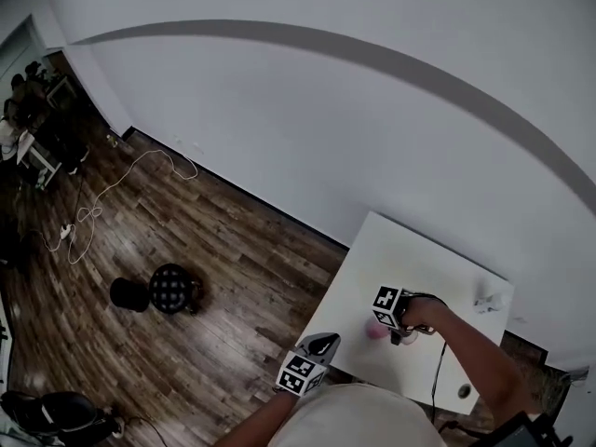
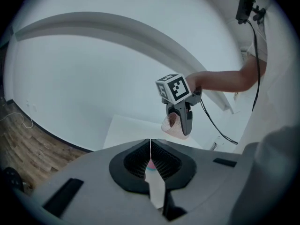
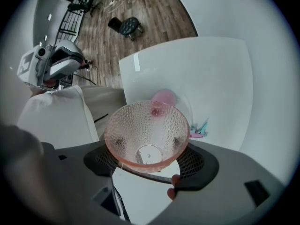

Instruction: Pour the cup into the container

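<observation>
Looking down the right hand-held gripper (image 3: 149,161), I see its jaws clamped on the cup (image 3: 147,130), one pad on each side of the lower wall. The cup is pink, dimpled and see-through, tipped so that I look straight into its mouth; nothing shows inside. It hangs above the desk (image 1: 410,259), close to the desk's left edge and near the front. Just past the cup's rim a small pink blob (image 3: 164,97) lies on the desk, and whether that is the container I cannot tell.

My left hand-held gripper (image 2: 150,159) is clenched, jaws pressed together on nothing. From the head view it sits off the desk, beside the front left corner and above the floor (image 1: 233,250), well apart from the cup.

Beyond the blob the desk is bare white up to its far edges, save a small white item (image 1: 489,301) by the right edge. Left of the desk the floor lies open as far as a black stool (image 1: 172,289).
</observation>
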Action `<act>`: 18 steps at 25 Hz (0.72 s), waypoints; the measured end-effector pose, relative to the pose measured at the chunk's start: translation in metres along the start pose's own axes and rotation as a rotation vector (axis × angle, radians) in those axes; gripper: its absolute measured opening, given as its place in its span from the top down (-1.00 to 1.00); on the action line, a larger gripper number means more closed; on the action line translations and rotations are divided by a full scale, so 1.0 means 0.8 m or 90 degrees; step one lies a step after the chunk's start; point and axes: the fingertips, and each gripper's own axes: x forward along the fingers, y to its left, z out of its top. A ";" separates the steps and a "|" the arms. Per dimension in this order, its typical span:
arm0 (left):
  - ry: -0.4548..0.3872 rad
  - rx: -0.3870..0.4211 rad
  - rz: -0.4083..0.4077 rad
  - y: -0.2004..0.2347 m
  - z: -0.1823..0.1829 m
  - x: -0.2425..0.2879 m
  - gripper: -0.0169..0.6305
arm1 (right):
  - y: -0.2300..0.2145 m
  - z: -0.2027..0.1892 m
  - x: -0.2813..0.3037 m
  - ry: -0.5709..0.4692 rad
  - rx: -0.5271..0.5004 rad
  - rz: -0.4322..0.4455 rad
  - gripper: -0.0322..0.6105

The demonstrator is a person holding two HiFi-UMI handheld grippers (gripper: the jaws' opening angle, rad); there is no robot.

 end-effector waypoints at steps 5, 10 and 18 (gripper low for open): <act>-0.010 -0.018 0.020 -0.013 0.019 -0.006 0.91 | 0.012 -0.007 -0.015 -0.171 0.016 0.009 -0.23; -0.011 -0.012 0.031 -0.028 0.043 -0.003 0.91 | 0.015 -0.017 -0.032 -0.338 0.039 0.008 -0.23; -0.015 -0.005 0.026 -0.055 0.067 0.002 0.91 | 0.032 -0.038 -0.049 -0.525 0.047 -0.009 -0.23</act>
